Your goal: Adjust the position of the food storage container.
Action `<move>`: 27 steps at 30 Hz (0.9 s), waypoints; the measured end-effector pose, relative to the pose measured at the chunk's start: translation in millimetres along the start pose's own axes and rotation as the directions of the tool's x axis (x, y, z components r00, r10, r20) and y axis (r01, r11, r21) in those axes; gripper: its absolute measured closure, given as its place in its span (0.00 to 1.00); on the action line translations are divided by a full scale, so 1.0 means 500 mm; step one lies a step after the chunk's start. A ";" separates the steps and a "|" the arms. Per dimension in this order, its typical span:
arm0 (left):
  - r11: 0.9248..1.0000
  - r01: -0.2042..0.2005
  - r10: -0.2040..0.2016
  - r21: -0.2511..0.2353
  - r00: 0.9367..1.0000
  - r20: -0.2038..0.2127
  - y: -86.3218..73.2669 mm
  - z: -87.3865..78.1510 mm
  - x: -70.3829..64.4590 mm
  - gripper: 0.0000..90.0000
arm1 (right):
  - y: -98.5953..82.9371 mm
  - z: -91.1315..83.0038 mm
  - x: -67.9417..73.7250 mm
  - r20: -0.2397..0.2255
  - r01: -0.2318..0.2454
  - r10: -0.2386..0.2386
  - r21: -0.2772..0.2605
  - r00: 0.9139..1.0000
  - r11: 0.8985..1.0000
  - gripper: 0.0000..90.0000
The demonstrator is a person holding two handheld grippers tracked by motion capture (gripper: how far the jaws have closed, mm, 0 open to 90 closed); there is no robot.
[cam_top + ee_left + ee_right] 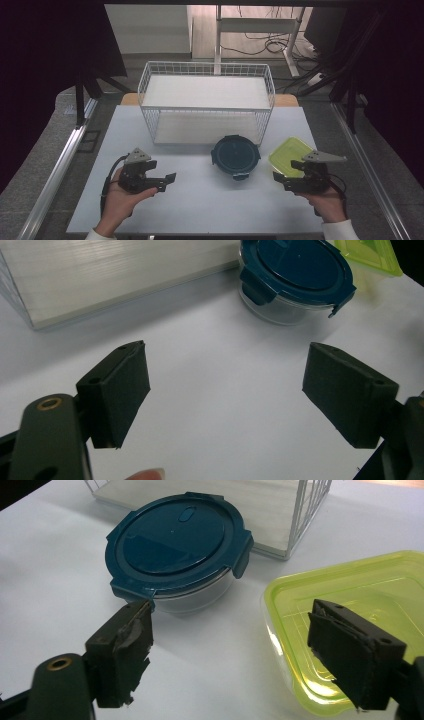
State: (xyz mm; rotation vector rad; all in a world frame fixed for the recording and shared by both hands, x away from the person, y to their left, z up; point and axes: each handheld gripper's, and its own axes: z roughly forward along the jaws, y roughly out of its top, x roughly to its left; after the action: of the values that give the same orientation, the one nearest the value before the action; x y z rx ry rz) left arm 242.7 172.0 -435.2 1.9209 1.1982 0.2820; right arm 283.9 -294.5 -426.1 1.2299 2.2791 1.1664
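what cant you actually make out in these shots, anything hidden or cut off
- Round box contents: the dark blue lid covers them in the high view and right gripper view.
- Green box: cut off by the right and bottom edges and partly behind a jaw in the right gripper view; the right gripper overlaps it in the high view.
- Rack: cropped to a corner in both gripper views.
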 end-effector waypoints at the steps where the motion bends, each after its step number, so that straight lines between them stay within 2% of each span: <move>1: 1.000 0.004 -0.004 0.000 1.000 0.000 -0.001 0.000 0.002 0.20 | 0.000 0.001 -0.002 -0.001 0.000 0.000 0.001 1.000 1.000 0.21; 13: 1.000 0.010 -0.010 0.004 1.000 0.007 -0.005 -0.008 0.008 0.21 | 0.013 0.014 0.007 -0.001 0.014 -0.014 0.028 1.000 0.999 0.27; 16: 1.000 0.024 -0.024 -0.003 1.000 0.017 0.004 -0.017 0.013 0.20 | 0.029 0.010 0.011 -0.006 0.011 -0.011 0.019 1.000 1.000 0.30; 20: 1.000 0.020 -0.020 0.000 1.000 0.017 0.004 -0.015 0.014 0.21 | 0.041 0.015 0.011 -0.008 0.016 -0.015 0.033 1.000 0.999 0.31; 23: 1.000 0.016 -0.016 0.009 1.000 0.021 0.000 -0.012 0.014 0.20 | 0.059 0.030 0.012 -0.018 0.017 -0.016 0.063 1.000 0.998 0.33; 27: 1.000 0.020 -0.021 0.012 1.000 0.022 -0.006 -0.013 0.015 0.20 | 0.087 0.056 0.007 -0.003 0.017 -0.017 0.085 1.000 0.996 0.37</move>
State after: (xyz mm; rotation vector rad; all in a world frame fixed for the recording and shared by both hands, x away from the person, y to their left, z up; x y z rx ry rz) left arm 241.2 182.4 -435.4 1.9161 1.2070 0.2427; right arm 322.3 -264.0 -409.6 1.2374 2.3580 1.0759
